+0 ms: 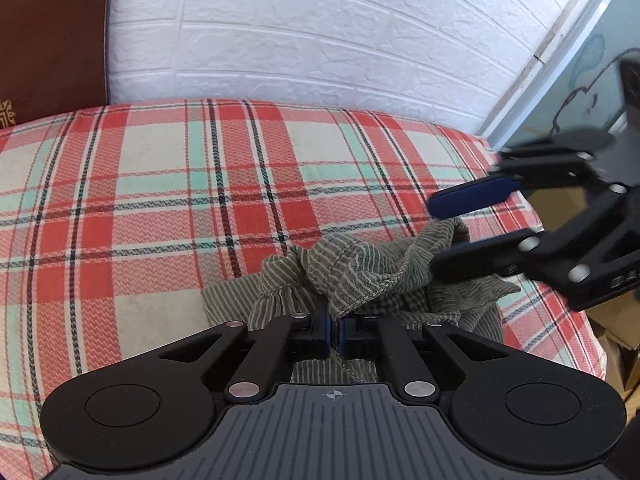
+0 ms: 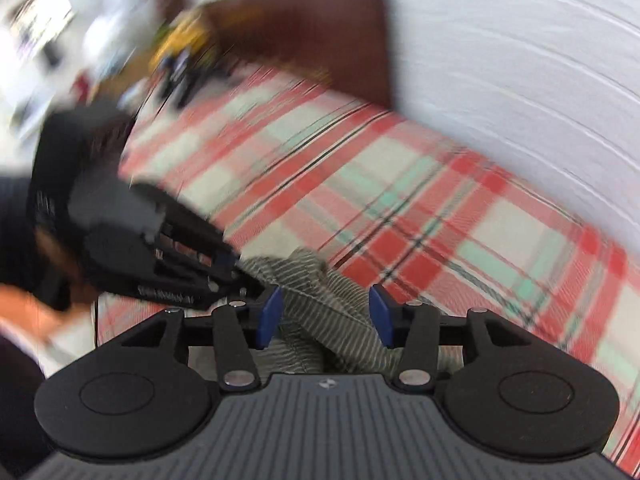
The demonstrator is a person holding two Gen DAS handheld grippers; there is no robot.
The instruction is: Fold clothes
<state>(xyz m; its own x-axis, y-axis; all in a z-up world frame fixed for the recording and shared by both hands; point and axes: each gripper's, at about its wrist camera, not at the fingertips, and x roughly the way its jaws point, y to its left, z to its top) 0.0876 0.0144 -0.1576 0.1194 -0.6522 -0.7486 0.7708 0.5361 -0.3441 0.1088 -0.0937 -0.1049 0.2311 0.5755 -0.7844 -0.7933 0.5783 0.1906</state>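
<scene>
On the bed: a crumpled grey-green striped garment lies bunched near the front edge of the plaid bedcover, close to the cover's right end in the left wrist view.
Bedcover: red, cream and mint plaid with dark lines; it covers the whole bed surface seen in both views.
Left gripper: low over the garment; its blue-padded fingers stand almost together, clamped on a fold of the striped cloth that rises between them and drapes over their tips.
Right gripper: its blue-padded fingers stand wide apart, one on each side of a ridge of the garment; the cloth runs between them, and no pad is seen pressing it.
Right gripper from the left wrist view: it reaches in from the right, blurred, with one finger above the raised end of the garment and the other at or beneath it.
Left gripper from the right wrist view: it comes in from the left, its tips at the cloth's edge, with a hand behind it, much blurred.
Wall: white, brick-patterned, directly behind the bed.
Headboard: dark brown, at the far end of the bed.
Beyond the bed's left side: blurred clutter that I cannot make out.
</scene>
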